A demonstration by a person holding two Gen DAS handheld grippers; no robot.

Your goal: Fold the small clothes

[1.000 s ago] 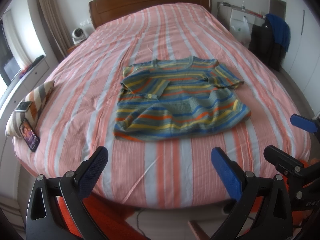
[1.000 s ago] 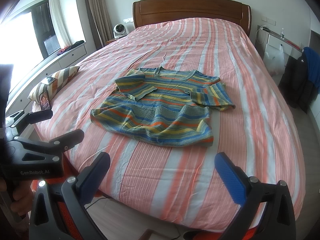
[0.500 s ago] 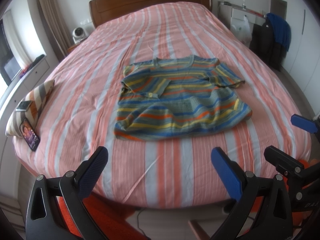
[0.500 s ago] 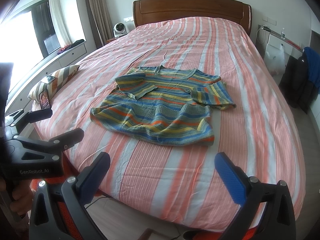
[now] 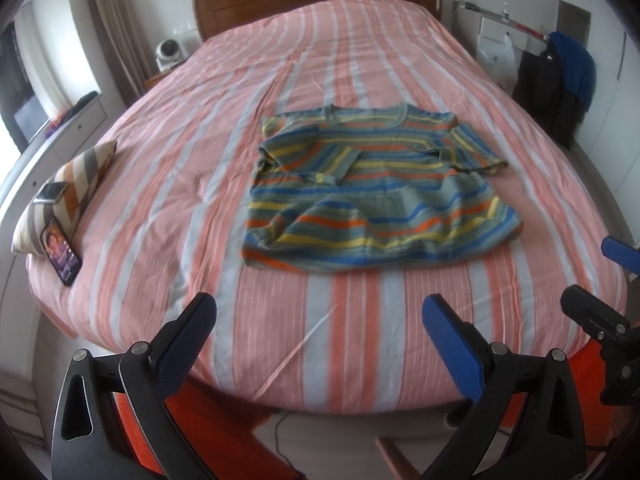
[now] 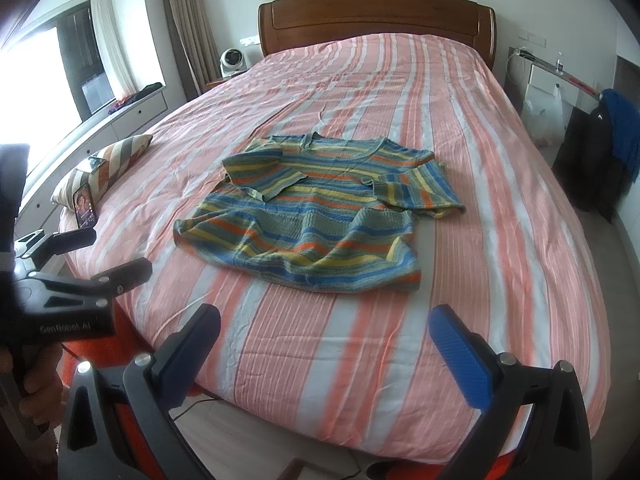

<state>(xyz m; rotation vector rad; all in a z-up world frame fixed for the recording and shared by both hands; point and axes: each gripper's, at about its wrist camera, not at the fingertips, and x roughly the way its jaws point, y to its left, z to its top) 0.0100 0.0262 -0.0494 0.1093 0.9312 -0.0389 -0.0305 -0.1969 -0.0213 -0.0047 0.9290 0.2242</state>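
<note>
A small knitted top with blue, yellow, orange and grey stripes lies flat in the middle of the bed, neck toward the headboard, both short sleeves folded inward over the chest. My left gripper hangs open over the foot of the bed, short of the top's hem, nothing between its fingers. My right gripper is open too, at the foot of the bed and to the right of the left one. The left gripper also shows at the left edge of the right wrist view, held by a hand.
The bed has a pink, orange and white striped cover and a wooden headboard. A striped cushion with a phone leaning on it sits at the left edge. Dark clothes hang at the right; a small fan stands left of the headboard.
Both grippers have shifted slightly toward the bed, so the top sits a little lower and closer in view. Nothing has been touched.
</note>
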